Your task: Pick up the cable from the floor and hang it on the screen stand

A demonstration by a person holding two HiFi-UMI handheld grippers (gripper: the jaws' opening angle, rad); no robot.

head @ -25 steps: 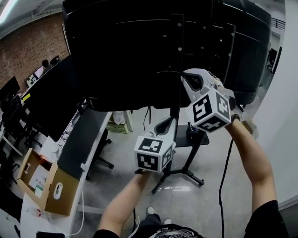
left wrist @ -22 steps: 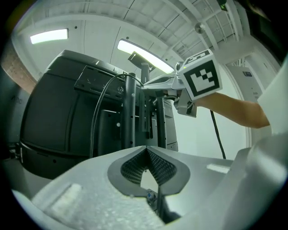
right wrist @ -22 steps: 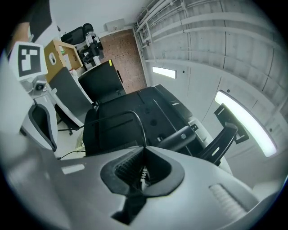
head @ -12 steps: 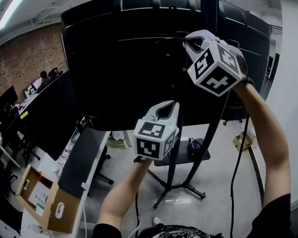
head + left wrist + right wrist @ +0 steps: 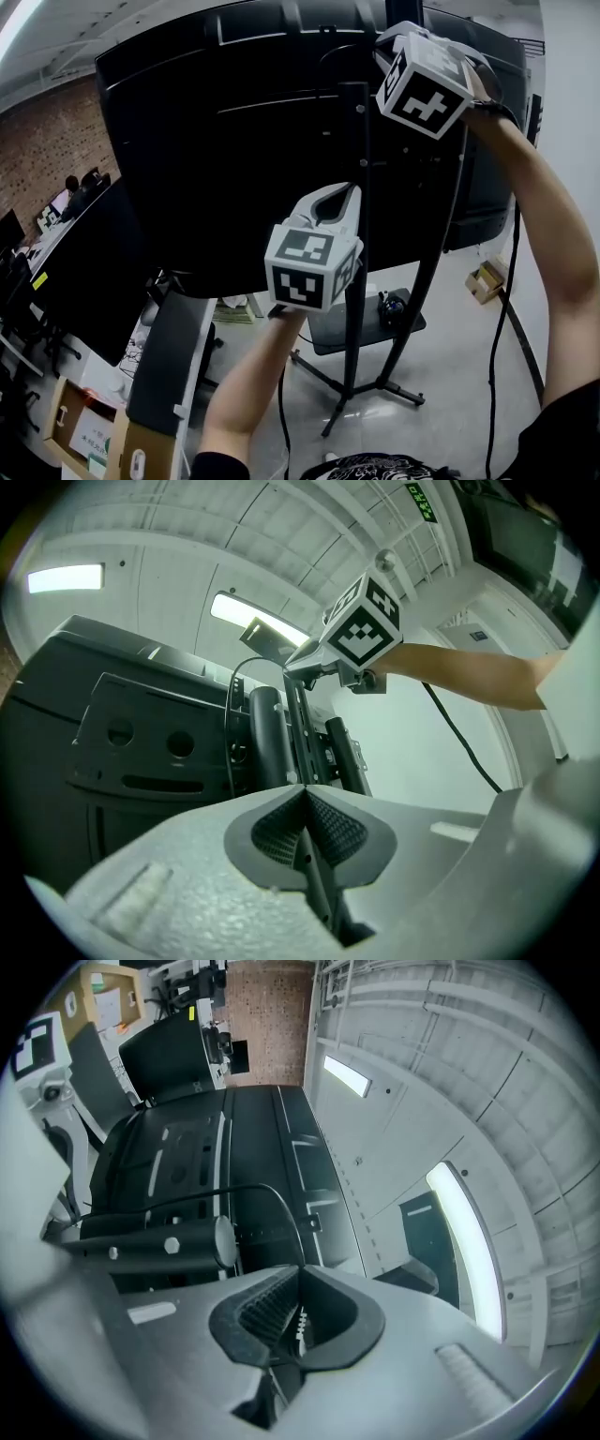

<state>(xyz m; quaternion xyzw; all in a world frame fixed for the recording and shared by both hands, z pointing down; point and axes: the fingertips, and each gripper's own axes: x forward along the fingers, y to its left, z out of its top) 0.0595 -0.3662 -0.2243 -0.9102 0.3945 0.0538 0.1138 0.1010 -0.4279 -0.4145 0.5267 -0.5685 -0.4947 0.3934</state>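
Note:
A thin black cable (image 5: 272,1194) arcs from my right gripper (image 5: 300,1269) over the top end of the screen stand's pole (image 5: 159,1241); the gripper is shut on it. In the head view the right gripper (image 5: 384,37) is raised high beside the top of the stand pole (image 5: 359,187), behind the big black screen (image 5: 216,141). From the left gripper view, the same cable (image 5: 232,714) loops down along the pole (image 5: 267,742). My left gripper (image 5: 349,194) hovers lower, near the pole's middle, shut (image 5: 305,789), with nothing seen between its pads.
A small shelf (image 5: 366,328) sits low on the stand above its splayed feet. Desks with monitors and cardboard boxes (image 5: 94,441) fill the left. A black lead (image 5: 497,309) hangs beside the right arm, another (image 5: 281,412) under the left arm.
Both grippers have risen along the back of the screen. The right one went from mid-height to the top of the stand pole; the left one followed upward.

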